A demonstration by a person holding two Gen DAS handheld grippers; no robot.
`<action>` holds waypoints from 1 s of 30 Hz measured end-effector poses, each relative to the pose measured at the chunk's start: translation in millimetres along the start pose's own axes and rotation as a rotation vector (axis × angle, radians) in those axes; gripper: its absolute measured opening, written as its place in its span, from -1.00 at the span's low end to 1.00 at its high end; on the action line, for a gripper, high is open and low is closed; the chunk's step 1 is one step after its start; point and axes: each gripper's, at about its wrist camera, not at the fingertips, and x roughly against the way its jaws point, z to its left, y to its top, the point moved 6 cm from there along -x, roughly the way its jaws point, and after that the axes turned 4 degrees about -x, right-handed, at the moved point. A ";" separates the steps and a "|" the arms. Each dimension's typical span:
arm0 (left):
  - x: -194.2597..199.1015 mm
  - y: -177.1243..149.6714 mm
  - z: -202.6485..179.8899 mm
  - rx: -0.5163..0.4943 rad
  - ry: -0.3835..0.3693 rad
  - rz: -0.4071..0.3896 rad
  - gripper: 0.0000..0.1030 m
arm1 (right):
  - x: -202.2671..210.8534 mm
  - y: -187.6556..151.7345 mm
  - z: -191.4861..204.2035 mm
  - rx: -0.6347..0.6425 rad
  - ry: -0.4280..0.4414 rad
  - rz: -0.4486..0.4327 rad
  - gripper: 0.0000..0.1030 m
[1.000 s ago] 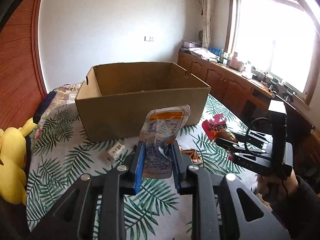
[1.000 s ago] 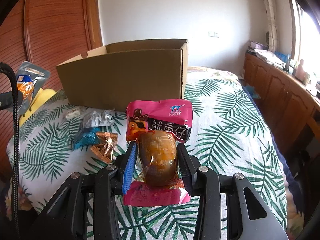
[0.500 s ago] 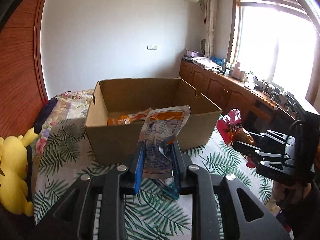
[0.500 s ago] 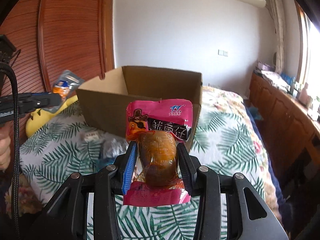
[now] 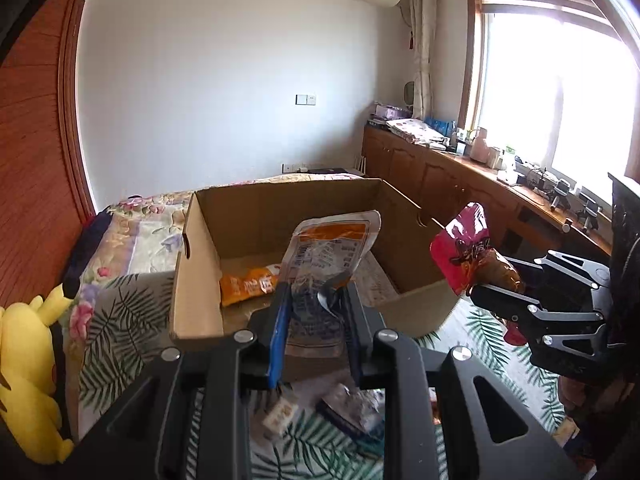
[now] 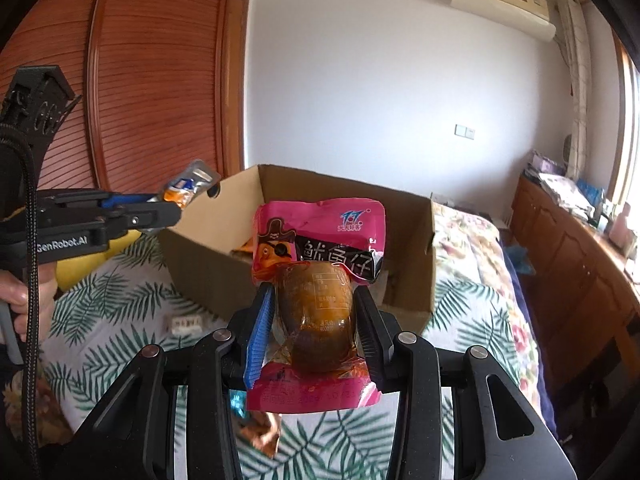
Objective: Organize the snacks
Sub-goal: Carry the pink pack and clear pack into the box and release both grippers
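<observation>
Both grippers grasping snack packets beside the cardboard box (image 5: 200,280).
Left gripper (image 5: 316,300) is clenched on a clear-and-orange pouch (image 5: 332,248); right gripper (image 6: 314,308) clamps a pink packet (image 6: 320,232). An orange packet (image 5: 248,286) lies inside the box.

One cardboard box (image 5: 280,216); one orange packet (image 5: 248,286) inside it; two held packets, clear-orange (image 5: 328,256) and pink (image 6: 320,280); one yellow plush (image 5: 28,380); one small white pack (image 6: 185,323) on bed.
</observation>
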 end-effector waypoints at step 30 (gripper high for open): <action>-99.5 13.9 44.5 0.038 0.011 0.084 -0.56 | -105.7 29.5 -13.8 -0.020 0.009 0.076 -0.21</action>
